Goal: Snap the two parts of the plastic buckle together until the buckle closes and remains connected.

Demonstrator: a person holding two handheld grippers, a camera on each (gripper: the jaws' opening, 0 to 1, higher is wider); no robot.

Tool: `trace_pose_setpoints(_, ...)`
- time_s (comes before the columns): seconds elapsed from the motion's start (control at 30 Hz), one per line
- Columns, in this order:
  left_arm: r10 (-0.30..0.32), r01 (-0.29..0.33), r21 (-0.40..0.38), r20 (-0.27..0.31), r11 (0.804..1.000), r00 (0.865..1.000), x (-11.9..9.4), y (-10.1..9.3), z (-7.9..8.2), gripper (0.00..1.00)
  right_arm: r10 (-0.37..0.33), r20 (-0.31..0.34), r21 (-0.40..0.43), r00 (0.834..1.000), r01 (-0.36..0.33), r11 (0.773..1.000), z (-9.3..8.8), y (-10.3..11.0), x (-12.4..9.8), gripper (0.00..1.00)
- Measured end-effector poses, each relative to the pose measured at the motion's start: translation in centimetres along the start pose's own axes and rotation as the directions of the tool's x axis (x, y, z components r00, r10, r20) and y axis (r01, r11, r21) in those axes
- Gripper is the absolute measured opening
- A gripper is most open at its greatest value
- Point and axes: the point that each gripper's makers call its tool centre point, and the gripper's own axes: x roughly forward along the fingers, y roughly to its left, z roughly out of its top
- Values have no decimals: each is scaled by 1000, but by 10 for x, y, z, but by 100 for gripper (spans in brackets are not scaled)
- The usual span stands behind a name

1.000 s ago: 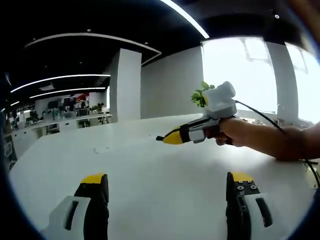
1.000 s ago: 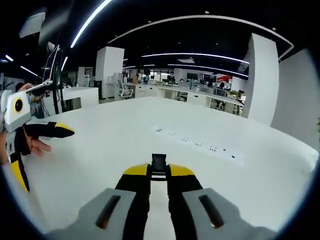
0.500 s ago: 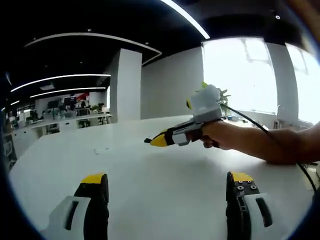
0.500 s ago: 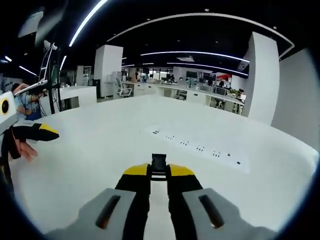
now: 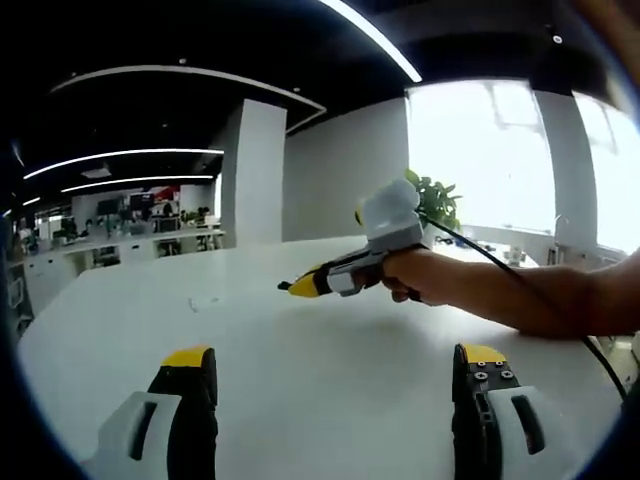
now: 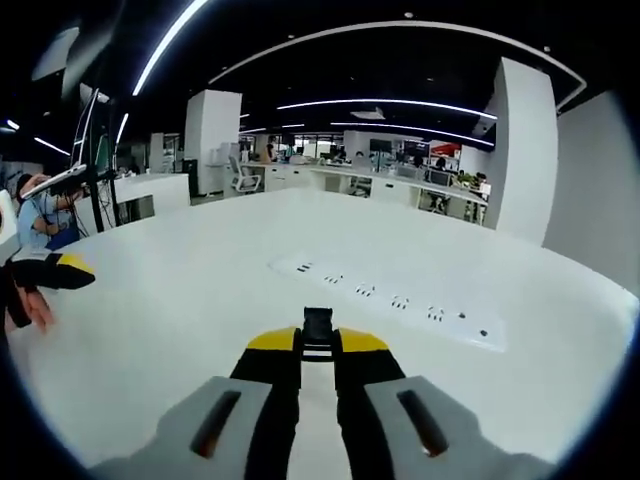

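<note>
Buckle part: small black plastic buckle piece, pinched between the yellow-tipped jaws in the right gripper view, sticking up just past the tips, above the table.
Other buckle part: cannot tell where it is from these views.
Right gripper: black-and-grey two-jaw gripper with yellow tips, jaws pressed together on the buckle piece. In the left gripper view it comes in from the right, held by a person's hand, yellow tip pointing left, low over the table; the buckle piece at its tip is too small to make out there.
Left gripper: black two-jaw gripper with yellow tips and grey housings, jaws spread wide apart, nothing between them. In the right gripper view its yellow tip shows at the far left edge, with fingers below it.
Table: large white glossy tabletop, both grippers above it. Flat white strip with small dark marks lies on it ahead of the right gripper, well apart from the jaws.
Cable: thin black cable runs from the right gripper's white box back along the person's forearm.
Plant: green leafy plant behind the right gripper, near the bright window.
Room: open office, white square columns, curved ceiling light strips, desks and monitors in the background.
</note>
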Motion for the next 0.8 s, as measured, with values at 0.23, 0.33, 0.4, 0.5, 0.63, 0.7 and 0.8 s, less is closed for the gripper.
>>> trace_pose_setpoints(0.23,-1,1,0,-4,1000,1000,-1,1,-1,99,3,-12,3,1000,-3,1000,0,-4,6,12)
trace_pose_setpoints(0.33,0,0,3,-6,1000,1000,-1,2,-2,99,-1,-19,2,1000,1,1000,-2,-6,8,12)
trace_pose_setpoints(0.4,-2,2,3,-7,1000,1000,-1,2,-1,99,0,-28,2,1000,1,1000,-4,-9,12,12)
trace_pose_setpoints(0.5,-4,4,6,-10,1000,1000,-1,3,-1,99,2,-38,-3,999,-2,1000,-5,-11,19,12)
trace_pose_setpoints(0.63,-9,9,7,-8,1000,1000,-1,1,0,99,1,-38,2,999,-1,1000,-2,-13,24,12)
trace_pose_setpoints(0.7,-11,11,0,-3,1000,1000,-1,1,1,99,-1,-39,4,999,1,1000,-1,-14,26,12)
trace_pose_setpoints(0.8,-11,11,-15,5,1000,1000,-1,1,2,99,-1,-36,19,999,2,1000,0,-16,31,12)
